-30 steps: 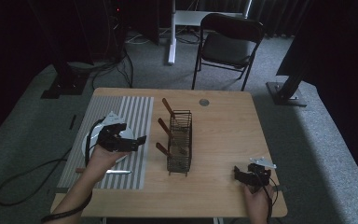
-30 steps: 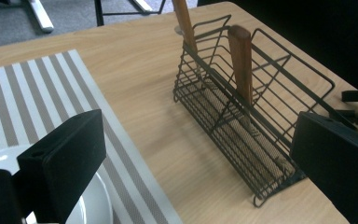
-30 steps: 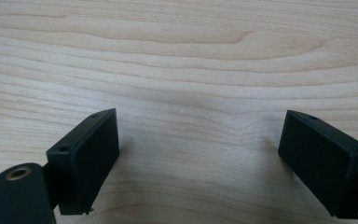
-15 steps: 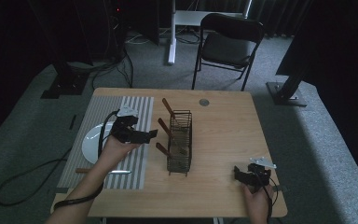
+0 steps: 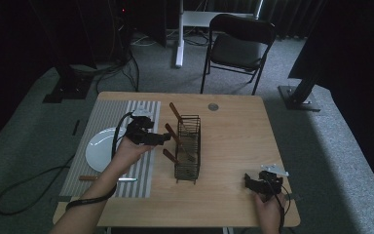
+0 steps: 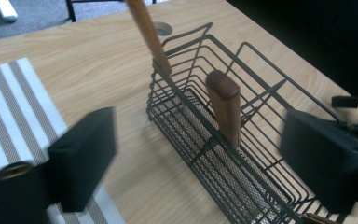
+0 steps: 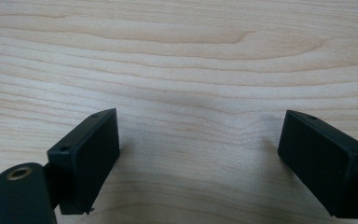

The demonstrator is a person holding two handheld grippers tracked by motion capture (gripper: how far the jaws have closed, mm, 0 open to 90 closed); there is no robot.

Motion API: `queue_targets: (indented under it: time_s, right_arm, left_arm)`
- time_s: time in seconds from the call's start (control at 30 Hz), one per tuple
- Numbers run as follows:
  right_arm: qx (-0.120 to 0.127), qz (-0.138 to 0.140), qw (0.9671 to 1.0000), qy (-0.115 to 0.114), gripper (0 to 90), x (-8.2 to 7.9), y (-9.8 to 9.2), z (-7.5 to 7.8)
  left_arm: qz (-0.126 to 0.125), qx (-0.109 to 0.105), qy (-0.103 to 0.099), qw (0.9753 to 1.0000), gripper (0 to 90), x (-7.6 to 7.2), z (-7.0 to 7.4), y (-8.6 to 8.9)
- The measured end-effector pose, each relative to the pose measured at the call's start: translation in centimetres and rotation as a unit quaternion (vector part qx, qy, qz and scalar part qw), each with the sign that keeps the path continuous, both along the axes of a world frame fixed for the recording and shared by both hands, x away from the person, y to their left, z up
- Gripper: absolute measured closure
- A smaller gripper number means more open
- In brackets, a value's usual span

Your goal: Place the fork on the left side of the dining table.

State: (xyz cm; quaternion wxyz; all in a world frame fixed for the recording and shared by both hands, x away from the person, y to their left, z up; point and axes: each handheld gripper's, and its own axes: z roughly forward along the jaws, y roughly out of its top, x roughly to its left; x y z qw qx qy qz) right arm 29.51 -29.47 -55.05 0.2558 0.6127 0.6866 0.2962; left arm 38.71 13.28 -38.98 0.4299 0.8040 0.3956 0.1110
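1. R hand first, nearest me: my right gripper (image 5: 262, 184) sits low at the near right corner of the table (image 5: 233, 204). Jaws spread wide, nothing between them but bare wood in the right gripper view – parked, well apart from the work.

2. A loose wooden-handled utensil (image 5: 108, 179) lies on the near end of the striped mat (image 5: 102, 117), next to the white plate (image 5: 97, 148). Not touched.

3. My left gripper (image 5: 151, 137) hangs above the mat's right edge, pointed at the wire basket (image 5: 187, 146). Jaws wide, holding nothing. In the left gripper view the middle handle (image 6: 224, 107) stands between them but farther off, not yet reached.

4. The basket is mid-table, just right of the mat, w/ three wooden handles leaning out over its left rim – near handle (image 5: 169, 155), middle one, far handle (image 5: 175, 112).

5. Step in hand, as I judge it: approach for a grab on the middle handle, i.e. pulling utensils out of the basket.

6. Next move calls for: push fwd till the handle's top sits between my pads, stay clear of the wire rim and the far handle, then close. Lift along the handle's lean so the buried end doesn't snag the mesh.
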Motion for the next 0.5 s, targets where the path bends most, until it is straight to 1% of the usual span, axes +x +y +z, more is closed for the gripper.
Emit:
queue_targets:
  time_s: [0.07, 0.13, 0.17, 0.2, 0.23, 0.3, 0.33, 0.37, 0.4, 0.43, 0.5]
  right_arm:
    - [0.0, 0.0, 1.0, 0.0, 12.3, 0.0, 0.0, 0.0]
    - [0.0, 0.0, 1.0, 0.0, 12.3, 0.0, 0.0, 0.0]
    - [0.0, 0.0, 1.0, 0.0, 12.3, 0.0, 0.0, 0.0]
    - [0.0, 0.0, 1.0, 0.0, 12.3, 0.0, 0.0, 0.0]
    - [0.0, 0.0, 1.0, 0.0, 12.3, 0.0, 0.0, 0.0]
    - [0.0, 0.0, 1.0, 0.0, 12.3, 0.0, 0.0, 0.0]
    - [0.0, 0.0, 1.0, 0.0, 12.3, 0.0, 0.0, 0.0]
    - [0.0, 0.0, 1.0, 0.0, 12.3, 0.0, 0.0, 0.0]
    - [0.0, 0.0, 1.0, 0.0, 12.3, 0.0, 0.0, 0.0]
    - [0.0, 0.0, 1.0, 0.0, 12.3, 0.0, 0.0, 0.0]
    - [0.0, 0.0, 1.0, 0.0, 12.3, 0.0, 0.0, 0.0]
  left_arm:
    - [-0.002, -0.002, -0.001, 1.0, 21.2, 0.0, -0.1, -0.3]
    - [-0.001, -0.003, 0.004, 1.0, 23.9, 0.2, -0.3, -0.5]
    - [-0.001, -0.003, 0.004, 1.0, 27.5, 0.2, -0.3, -0.5]
    - [0.0, -0.007, 0.006, 1.0, 27.5, 0.4, -0.5, -0.6]
    - [0.0, -0.013, 0.009, 0.9999, 33.7, 0.4, -0.6, -0.7]
    - [-0.003, -0.022, 0.01, 0.9997, 36.9, 0.5, -0.7, -0.7]
    - [-0.006, -0.024, 0.012, 0.9996, 41.9, 0.6, -0.8, -0.7]
    - [-0.006, -0.024, 0.012, 0.9996, 43.9, 0.6, -0.8, -0.7]
    - [-0.014, -0.03, 0.016, 0.9993, 43.9, 0.7, -1.0, -0.9]
    - [-0.012, -0.031, 0.016, 0.9993, 49.7, 0.7, -1.2, -1.0]
    - [-0.011, -0.047, 0.024, 0.9986, 52.9, 0.9, -1.4, -1.1]
